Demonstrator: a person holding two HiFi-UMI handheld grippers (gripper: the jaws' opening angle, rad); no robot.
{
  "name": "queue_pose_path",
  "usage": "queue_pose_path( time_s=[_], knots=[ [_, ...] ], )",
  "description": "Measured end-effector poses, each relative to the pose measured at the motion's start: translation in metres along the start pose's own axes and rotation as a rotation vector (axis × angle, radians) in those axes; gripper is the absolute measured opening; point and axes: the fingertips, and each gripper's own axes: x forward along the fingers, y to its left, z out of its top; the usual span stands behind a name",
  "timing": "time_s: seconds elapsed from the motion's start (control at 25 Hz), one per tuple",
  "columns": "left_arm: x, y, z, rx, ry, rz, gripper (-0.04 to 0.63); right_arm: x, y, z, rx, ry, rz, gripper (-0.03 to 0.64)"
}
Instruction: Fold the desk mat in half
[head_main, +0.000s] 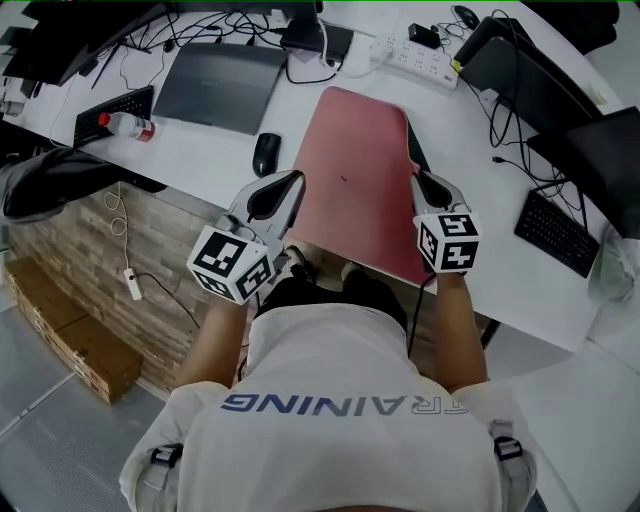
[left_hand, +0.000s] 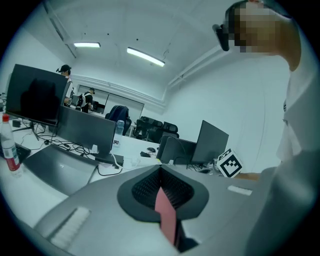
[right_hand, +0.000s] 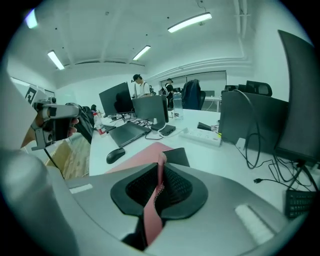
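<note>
The pink desk mat (head_main: 355, 180) lies on the white desk (head_main: 205, 150), its near edge lifted off the surface. A strip of its dark underside (head_main: 414, 148) shows along the right side. My left gripper (head_main: 287, 188) is shut on the mat's near left corner, and the pink edge (left_hand: 166, 216) runs between its pads. My right gripper (head_main: 428, 186) is shut on the near right corner. In the right gripper view the mat (right_hand: 151, 212) rises between the pads, and the rest of the mat (right_hand: 142, 154) lies beyond.
A black mouse (head_main: 266, 153) sits just left of the mat. A closed laptop (head_main: 220, 85) and a water bottle (head_main: 127, 125) lie farther left. A power strip (head_main: 420, 58) with cables is behind the mat, with a monitor (head_main: 525, 85) and keyboard (head_main: 557, 232) to the right.
</note>
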Motion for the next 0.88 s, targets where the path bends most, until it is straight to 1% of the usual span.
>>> queue_pose_path(
  time_s=[0.2, 0.36, 0.64, 0.88],
  knots=[
    [-0.047, 0.033, -0.002, -0.014, -0.019, 0.035, 0.000, 0.014, 0.063, -0.003, -0.037, 0.025, 0.046, 0.052],
    [-0.081, 0.056, -0.007, -0.019, -0.020, 0.058, 0.000, 0.033, 0.114, -0.016, -0.070, 0.065, 0.098, 0.052],
    [-0.129, 0.083, -0.017, -0.032, -0.023, 0.099, 0.000, 0.066, 0.192, -0.054, -0.122, 0.171, 0.198, 0.052],
    [-0.163, 0.099, -0.032, -0.048, -0.022, 0.136, 0.000, 0.092, 0.246, -0.092, -0.163, 0.252, 0.263, 0.054]
  ],
)
